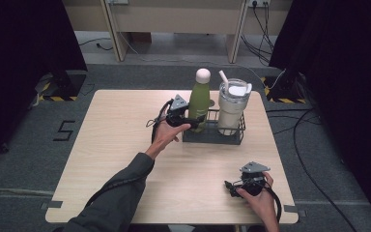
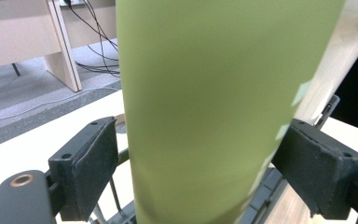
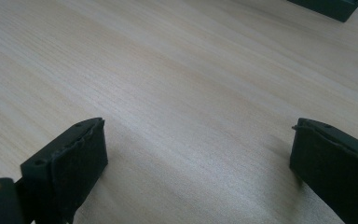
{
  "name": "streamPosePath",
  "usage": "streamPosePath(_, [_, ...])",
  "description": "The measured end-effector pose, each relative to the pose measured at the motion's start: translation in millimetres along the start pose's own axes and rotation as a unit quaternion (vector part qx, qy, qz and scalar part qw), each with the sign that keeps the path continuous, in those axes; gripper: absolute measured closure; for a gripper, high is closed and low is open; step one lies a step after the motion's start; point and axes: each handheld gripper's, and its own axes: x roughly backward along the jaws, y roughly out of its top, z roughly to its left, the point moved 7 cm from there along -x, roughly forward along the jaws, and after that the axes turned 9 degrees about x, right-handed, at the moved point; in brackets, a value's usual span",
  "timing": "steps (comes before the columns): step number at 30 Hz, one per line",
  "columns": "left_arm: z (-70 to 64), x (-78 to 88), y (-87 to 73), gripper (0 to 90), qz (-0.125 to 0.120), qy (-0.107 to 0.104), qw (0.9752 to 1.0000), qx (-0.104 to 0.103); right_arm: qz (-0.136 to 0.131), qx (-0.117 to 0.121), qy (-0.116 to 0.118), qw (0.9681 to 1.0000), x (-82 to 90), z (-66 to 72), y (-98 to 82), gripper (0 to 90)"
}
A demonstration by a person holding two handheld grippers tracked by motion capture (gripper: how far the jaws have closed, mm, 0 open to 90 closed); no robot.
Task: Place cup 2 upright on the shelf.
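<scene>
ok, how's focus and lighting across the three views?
High view: even light, sharp, dark curtains at the sides. Left gripper view: green bottle close up and soft, fingers sharper. Right gripper view: table grain crisp nearby, blurring farther off, faint shadows beside the fingers.

The wire rack [image 1: 214, 137] stands at the far middle of the table [image 1: 116, 159], with the green bottle [image 1: 199, 102] and the white tumbler [image 1: 232, 108] close together inside, so little room lies between them. The left and near parts of the table are open for passing.
</scene>
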Motion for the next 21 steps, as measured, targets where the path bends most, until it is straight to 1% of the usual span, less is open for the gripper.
streamPosePath(4, [0.1,7.9,1.5,14.9,-0.004,-0.004,1.0000,0.007,0.000,0.000,0.000,1.0000,0.0,0.0,0.0,4.4])
streamPosePath(11, [-1.3,16.0,2.5,14.9,-0.003,-0.005,1.0000,0.003,0.000,0.000,0.000,1.0000,0.0,0.1,0.0,4.4])
streamPosePath(21, [-1.0,29.1,5.0,14.9,-0.005,-0.008,0.9999,0.007,0.000,0.000,0.000,1.0000,0.0,0.1,0.0,4.4])
